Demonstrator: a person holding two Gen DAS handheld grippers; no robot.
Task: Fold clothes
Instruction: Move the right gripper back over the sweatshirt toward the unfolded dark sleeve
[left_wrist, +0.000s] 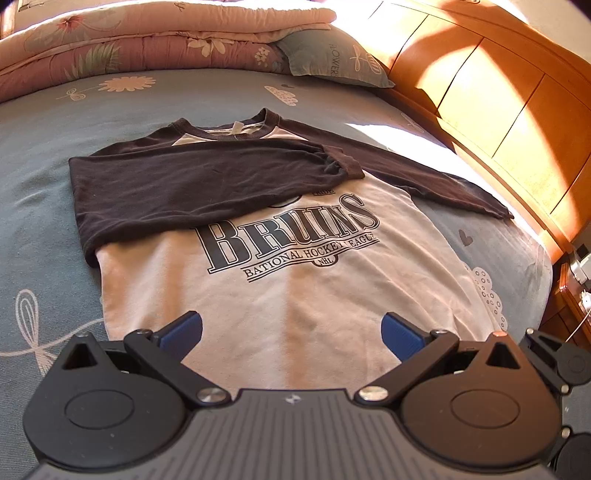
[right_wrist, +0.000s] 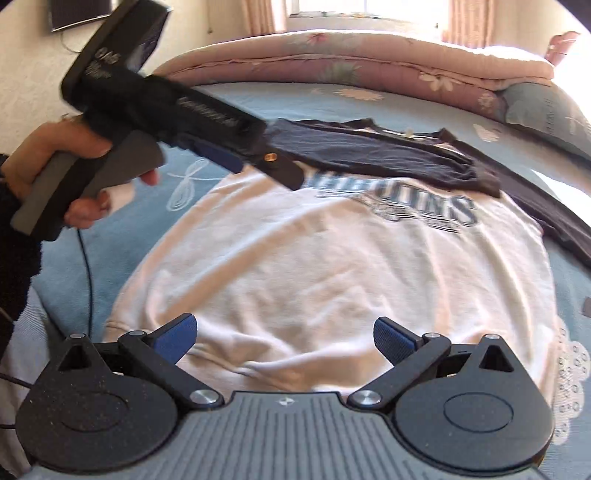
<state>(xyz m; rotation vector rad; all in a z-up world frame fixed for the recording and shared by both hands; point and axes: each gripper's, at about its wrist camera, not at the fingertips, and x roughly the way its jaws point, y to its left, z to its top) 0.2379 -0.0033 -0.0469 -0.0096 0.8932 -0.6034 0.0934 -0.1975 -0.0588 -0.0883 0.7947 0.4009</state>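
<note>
A white sweatshirt (left_wrist: 295, 288) with dark sleeves and a "BRUINS" print lies flat, front up, on the bed. One dark sleeve (left_wrist: 192, 184) is folded across the chest, just above the print. The other sleeve (left_wrist: 443, 181) stretches out to the right on the sheet. My left gripper (left_wrist: 291, 326) hovers open over the lower body of the shirt, holding nothing. My right gripper (right_wrist: 285, 326) is open above the hem of the sweatshirt (right_wrist: 314, 258), also empty. In the right wrist view a hand (right_wrist: 55, 147) holds the left gripper (right_wrist: 255, 166) near the folded sleeve (right_wrist: 369, 155).
A blue patterned sheet (left_wrist: 44, 184) covers the bed. A folded pink floral quilt (left_wrist: 147, 44) and a blue pillow (left_wrist: 332, 55) lie at the far end. A wooden headboard (left_wrist: 498, 103) runs along the right, with a nightstand (left_wrist: 569, 295) beside it. A cable (right_wrist: 86, 277) hangs from the left gripper.
</note>
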